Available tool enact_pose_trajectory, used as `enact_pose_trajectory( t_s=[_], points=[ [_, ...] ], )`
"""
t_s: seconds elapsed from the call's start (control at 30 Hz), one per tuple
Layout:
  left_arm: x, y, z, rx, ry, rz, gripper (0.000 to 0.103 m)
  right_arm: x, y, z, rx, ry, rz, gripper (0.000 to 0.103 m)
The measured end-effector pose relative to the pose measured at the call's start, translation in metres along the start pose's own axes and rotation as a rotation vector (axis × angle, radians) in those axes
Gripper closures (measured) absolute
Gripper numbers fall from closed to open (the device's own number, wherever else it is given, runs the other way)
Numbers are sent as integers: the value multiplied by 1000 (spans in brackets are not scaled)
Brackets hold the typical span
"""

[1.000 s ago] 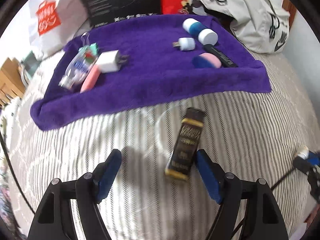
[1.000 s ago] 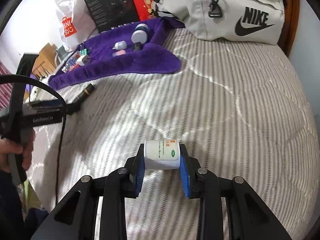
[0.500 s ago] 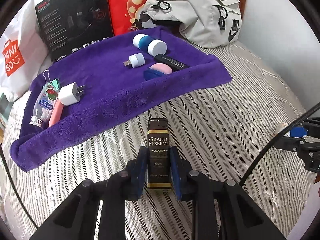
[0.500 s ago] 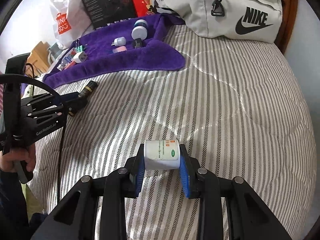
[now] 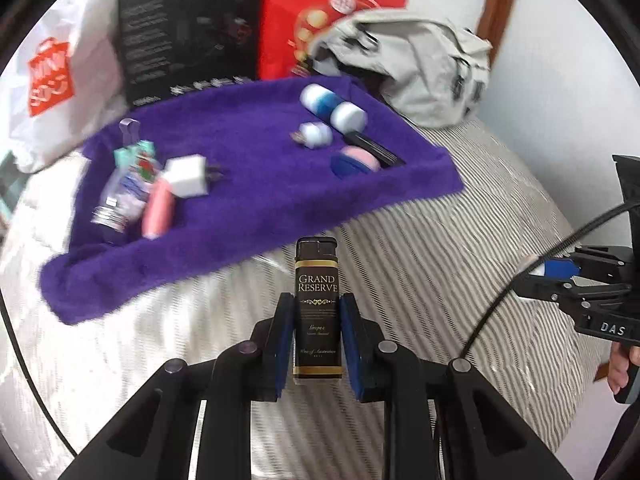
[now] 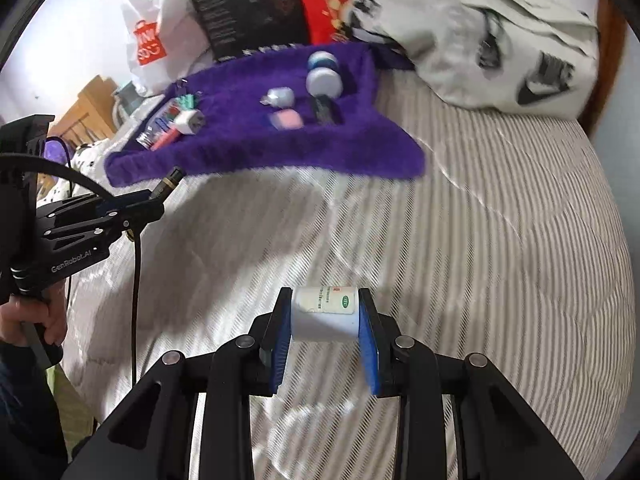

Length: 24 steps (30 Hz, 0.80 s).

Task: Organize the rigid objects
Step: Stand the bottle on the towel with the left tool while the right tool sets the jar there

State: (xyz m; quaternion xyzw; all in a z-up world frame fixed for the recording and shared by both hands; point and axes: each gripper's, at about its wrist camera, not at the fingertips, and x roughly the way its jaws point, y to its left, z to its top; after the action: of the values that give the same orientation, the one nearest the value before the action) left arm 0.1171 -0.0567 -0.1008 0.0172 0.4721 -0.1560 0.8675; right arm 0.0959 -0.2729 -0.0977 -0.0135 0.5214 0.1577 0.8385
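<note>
Above a striped bedspread (image 6: 500,220), the left gripper (image 5: 317,320) clamps an upright black Grand Reserve lighter (image 5: 317,308) just short of a purple towel (image 5: 256,184) bearing small items, while the right gripper (image 6: 325,320) clamps a white pill bottle (image 6: 325,314) sideways.

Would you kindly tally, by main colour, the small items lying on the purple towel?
White or white-and-blue: 3 (capped cylinder, small USB plug, wall charger)
Pink: 2 (pink tube, pink-and-blue case)
Black: 1 (flat bar)
Clear: 1 (sanitiser bottle)
Total: 7
</note>
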Motion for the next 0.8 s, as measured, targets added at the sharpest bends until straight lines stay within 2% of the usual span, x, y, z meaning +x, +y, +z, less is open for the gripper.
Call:
enact_pose_trajectory(
  t_s=[0.2, 0.37, 0.6, 0.7, 0.8],
  points=[
    [-16, 32, 22, -41, -46, 14, 81, 1, 17, 38, -36, -49, 70, 72],
    [-14, 49, 40, -54, -61, 17, 81, 9, 28, 71, -55, -73, 126, 72],
    [11, 66, 63, -81, -41, 9, 81, 21, 25, 128, -73, -114, 121, 72],
    [16, 74, 67, -97, -41, 10, 81, 40, 25, 159, -97, -116, 83, 72],
    [17, 80, 67, -99, -36, 29, 81, 63, 27, 186, -108, -108, 86, 72]
  ],
)
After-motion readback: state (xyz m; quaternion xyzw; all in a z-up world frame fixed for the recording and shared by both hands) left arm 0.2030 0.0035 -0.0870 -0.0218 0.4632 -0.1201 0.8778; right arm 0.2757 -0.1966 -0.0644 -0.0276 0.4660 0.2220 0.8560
